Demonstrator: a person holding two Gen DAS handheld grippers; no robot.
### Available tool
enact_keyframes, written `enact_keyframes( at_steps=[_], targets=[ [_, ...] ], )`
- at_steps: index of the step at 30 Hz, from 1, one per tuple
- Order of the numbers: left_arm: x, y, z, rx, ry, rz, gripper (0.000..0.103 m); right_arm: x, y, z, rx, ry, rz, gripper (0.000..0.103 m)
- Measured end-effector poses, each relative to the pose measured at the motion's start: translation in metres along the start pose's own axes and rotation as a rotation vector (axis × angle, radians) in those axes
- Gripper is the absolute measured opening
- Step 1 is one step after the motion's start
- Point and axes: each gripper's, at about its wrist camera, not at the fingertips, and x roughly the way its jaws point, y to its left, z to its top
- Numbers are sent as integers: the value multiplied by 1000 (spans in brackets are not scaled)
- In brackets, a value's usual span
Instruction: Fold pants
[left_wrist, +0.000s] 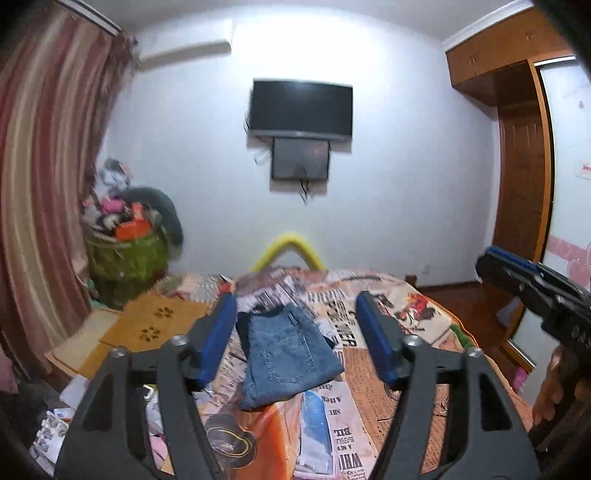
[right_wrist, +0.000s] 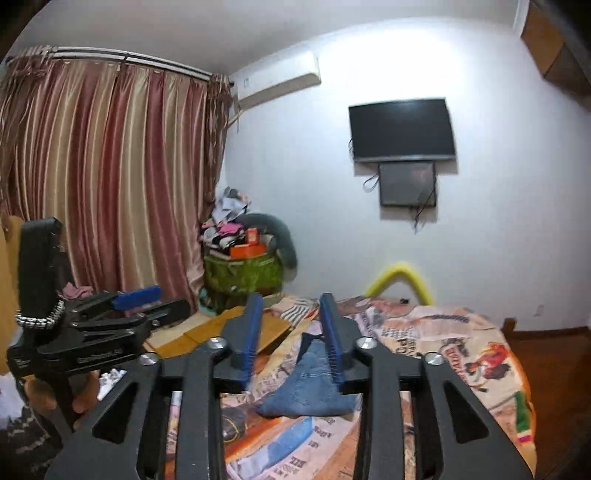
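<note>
Blue denim pants (left_wrist: 288, 356) lie folded into a compact rectangle on the bed, back pocket up; they also show in the right wrist view (right_wrist: 308, 387). My left gripper (left_wrist: 297, 308) is open and empty, raised above and in front of the pants. My right gripper (right_wrist: 290, 306) is open with a narrower gap and empty, also held above the bed, to the right of the pants. The right gripper shows at the right edge of the left wrist view (left_wrist: 532, 284); the left gripper shows at the left of the right wrist view (right_wrist: 136, 299).
The bed (left_wrist: 417, 317) has a newspaper-print cover. Cardboard sheets (left_wrist: 147, 325) lie at its left. A green basket of clutter (left_wrist: 129, 254) stands by the striped curtain (left_wrist: 48, 166). A yellow foam tube (left_wrist: 288, 247) sits at the bed's far end. A wooden wardrobe (left_wrist: 524, 166) stands right.
</note>
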Motion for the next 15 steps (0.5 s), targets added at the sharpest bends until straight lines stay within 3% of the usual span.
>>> enact_keyframes(
  at_steps=[2,4,6,10,15],
  targets=[
    [-15,-4,-7,8,-16,13,73,-14,7,-8,5,-17,-26,58],
    [-27,-7,-12,1,-23,19,85,-22,10,-15,19,-24,-45,76],
    [-36,-6,-17,-26,-36,28,101,-24,9,-18,36,-29,-66,85],
    [-46,-5,-22,-39,-44,51,103,-25,8,-22,54,-14,-102,103],
    [-51,-4,-26,-42,-32,56,103,-27,10,-27,59,6,-138,103]
  ],
)
